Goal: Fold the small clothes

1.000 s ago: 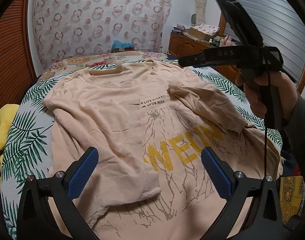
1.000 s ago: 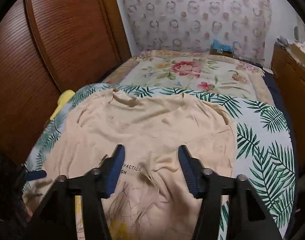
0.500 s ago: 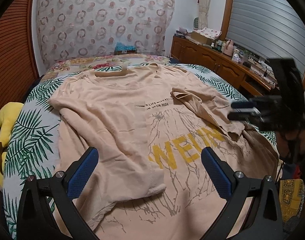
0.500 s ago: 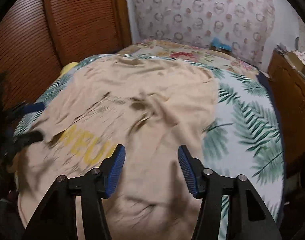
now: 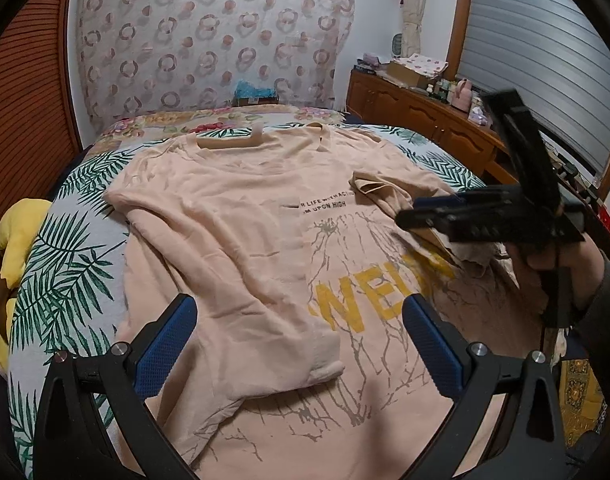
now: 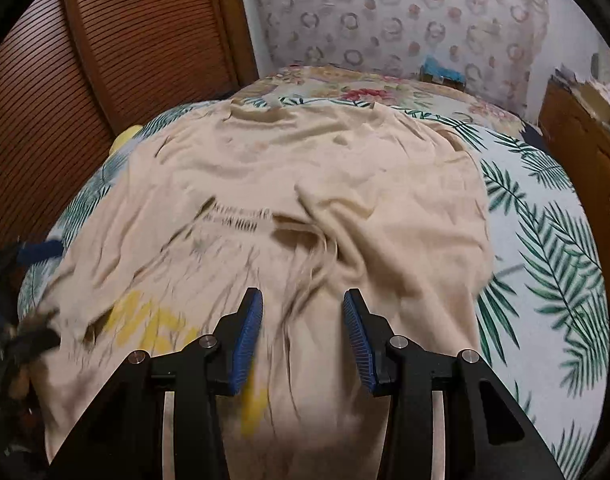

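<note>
Nearest our left gripper, whose jaws stand wide apart with nothing between them, lies the hem of a peach T-shirt spread flat on the bed. Its left side and sleeve are folded inward over the front, half covering yellow block letters and a grey cracked print. Farther right, our right gripper hangs over the other folded-in sleeve; its jaws have just been closing, yet a gap remains and the pads press on no cloth. Beyond, small black text crosses the chest, and the collar points toward the floral quilt.
</note>
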`<state>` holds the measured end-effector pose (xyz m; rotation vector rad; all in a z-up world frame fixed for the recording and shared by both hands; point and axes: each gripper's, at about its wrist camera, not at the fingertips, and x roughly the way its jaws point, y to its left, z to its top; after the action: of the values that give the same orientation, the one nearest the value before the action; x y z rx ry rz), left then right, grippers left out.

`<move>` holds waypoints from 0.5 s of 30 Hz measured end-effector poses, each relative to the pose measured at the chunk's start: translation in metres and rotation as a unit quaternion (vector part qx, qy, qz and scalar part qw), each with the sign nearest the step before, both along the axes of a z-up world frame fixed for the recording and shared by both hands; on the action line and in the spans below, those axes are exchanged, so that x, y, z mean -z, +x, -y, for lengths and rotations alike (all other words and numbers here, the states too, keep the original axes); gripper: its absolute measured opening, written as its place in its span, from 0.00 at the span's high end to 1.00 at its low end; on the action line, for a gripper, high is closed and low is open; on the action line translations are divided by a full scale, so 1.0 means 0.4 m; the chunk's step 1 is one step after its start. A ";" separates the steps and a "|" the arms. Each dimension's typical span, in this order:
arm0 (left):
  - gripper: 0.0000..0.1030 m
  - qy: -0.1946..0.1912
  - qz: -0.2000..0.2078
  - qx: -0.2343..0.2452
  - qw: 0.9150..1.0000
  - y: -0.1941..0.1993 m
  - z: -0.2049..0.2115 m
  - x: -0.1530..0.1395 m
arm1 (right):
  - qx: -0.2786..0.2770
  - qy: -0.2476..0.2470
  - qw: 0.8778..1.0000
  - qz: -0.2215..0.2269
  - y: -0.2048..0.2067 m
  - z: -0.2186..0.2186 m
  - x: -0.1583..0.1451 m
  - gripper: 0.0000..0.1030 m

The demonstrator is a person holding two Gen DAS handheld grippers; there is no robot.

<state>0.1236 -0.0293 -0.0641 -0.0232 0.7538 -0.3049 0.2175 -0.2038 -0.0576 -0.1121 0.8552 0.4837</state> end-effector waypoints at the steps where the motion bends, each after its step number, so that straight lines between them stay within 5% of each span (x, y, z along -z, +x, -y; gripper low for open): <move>1: 0.00 -0.001 -0.001 0.000 1.000 0.000 -0.002 0.001 | 0.000 0.003 1.000 0.001 0.010 -0.009 0.000 0.57; 4: 0.00 -0.001 -0.001 -0.002 1.000 -0.001 -0.008 0.003 | -0.017 0.009 1.000 0.002 0.015 -0.051 0.004 0.61; 5: 0.00 0.000 0.000 -0.003 1.000 -0.002 -0.008 0.001 | -0.027 0.012 1.000 -0.001 0.013 -0.065 0.004 0.76; 7: 0.00 -0.002 0.001 -0.006 1.000 -0.004 -0.016 -0.002 | -0.055 0.029 0.998 -0.017 0.018 -0.087 0.007 0.89; 11: 0.00 -0.006 0.005 -0.014 1.000 -0.009 -0.038 -0.010 | -0.098 0.062 0.993 -0.016 -0.010 -0.110 -0.006 0.89; 15: 0.00 -0.009 0.008 -0.023 1.000 -0.007 -0.059 -0.016 | -0.081 0.047 0.996 -0.002 -0.014 -0.088 -0.009 0.89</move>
<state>0.1208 -0.0056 -0.0575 -0.0551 0.7336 -0.2675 0.2119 -0.1684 -0.0539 -0.0940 0.8291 0.6756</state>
